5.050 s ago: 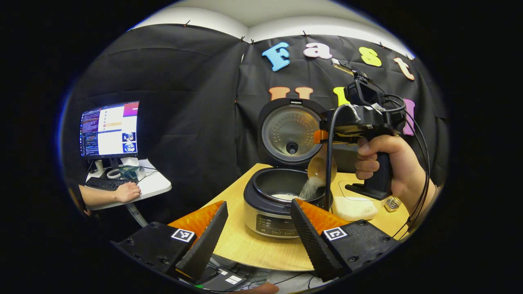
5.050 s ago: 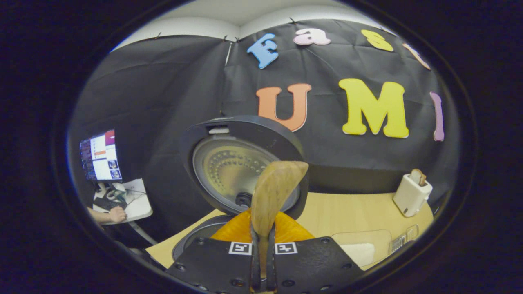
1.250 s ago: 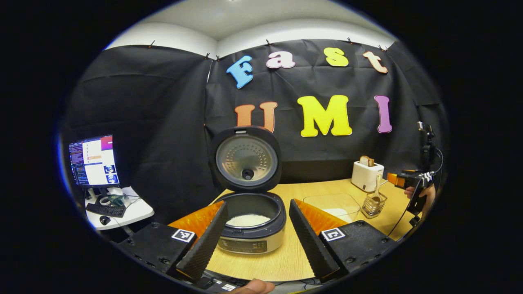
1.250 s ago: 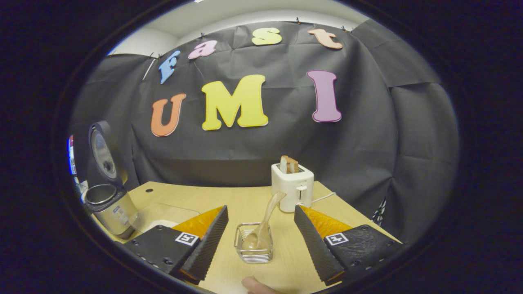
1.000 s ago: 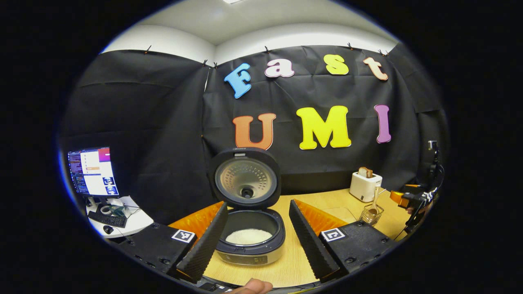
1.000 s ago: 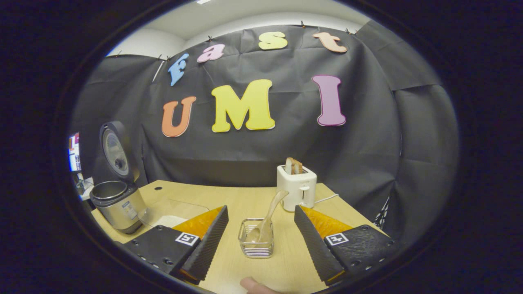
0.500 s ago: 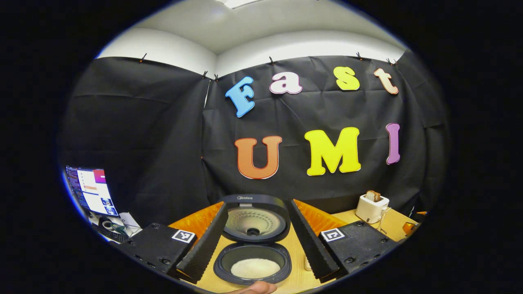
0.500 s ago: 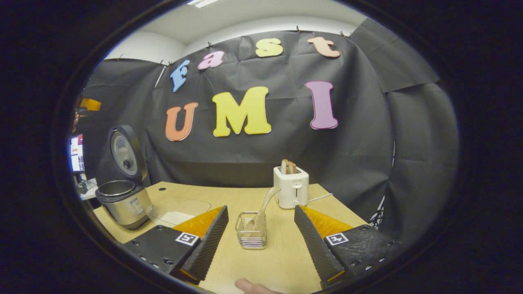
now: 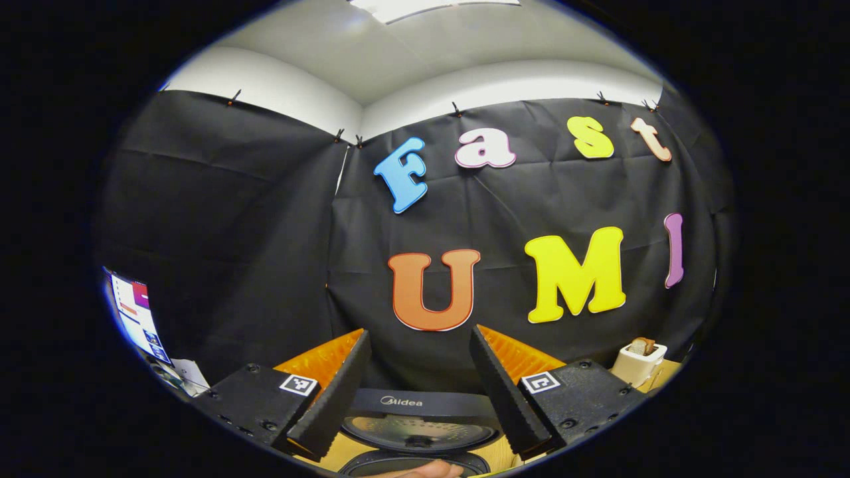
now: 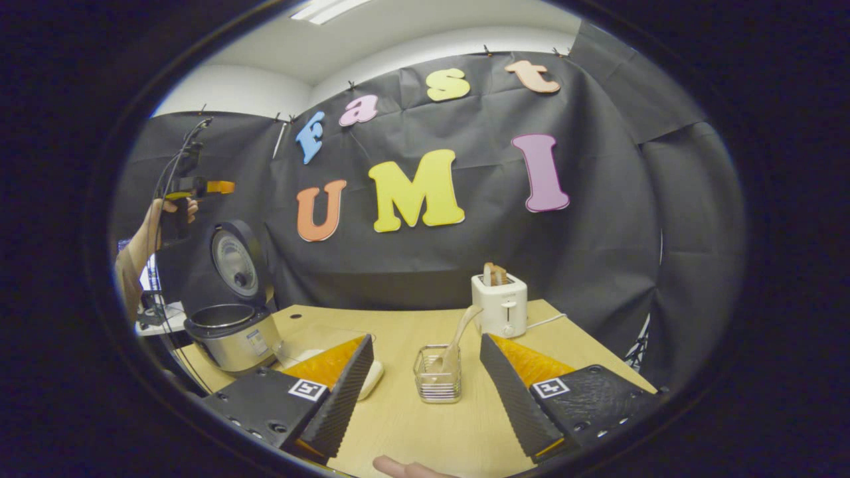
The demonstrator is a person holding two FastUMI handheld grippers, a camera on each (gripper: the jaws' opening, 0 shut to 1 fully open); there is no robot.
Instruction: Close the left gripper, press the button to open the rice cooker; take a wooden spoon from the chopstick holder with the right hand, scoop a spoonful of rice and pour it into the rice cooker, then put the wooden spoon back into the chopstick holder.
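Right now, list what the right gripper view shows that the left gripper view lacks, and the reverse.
Right gripper view's own: the wooden spoon standing in the chopstick holder ahead of the open right tool, the clear rice tray, and a hand raising the left tool high. Left gripper view's own: a close look down between the left tool's open fingers onto the lid. Shared: the open rice cooker and toaster.

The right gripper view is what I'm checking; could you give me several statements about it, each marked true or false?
1. The wooden spoon stands in the chopstick holder. True.
2. The rice cooker has its lid shut. False: the lid stands open.
3. The right gripper grips the spoon. False: its jaws are open, holding nothing.
4. The toaster stands behind the holder. True.
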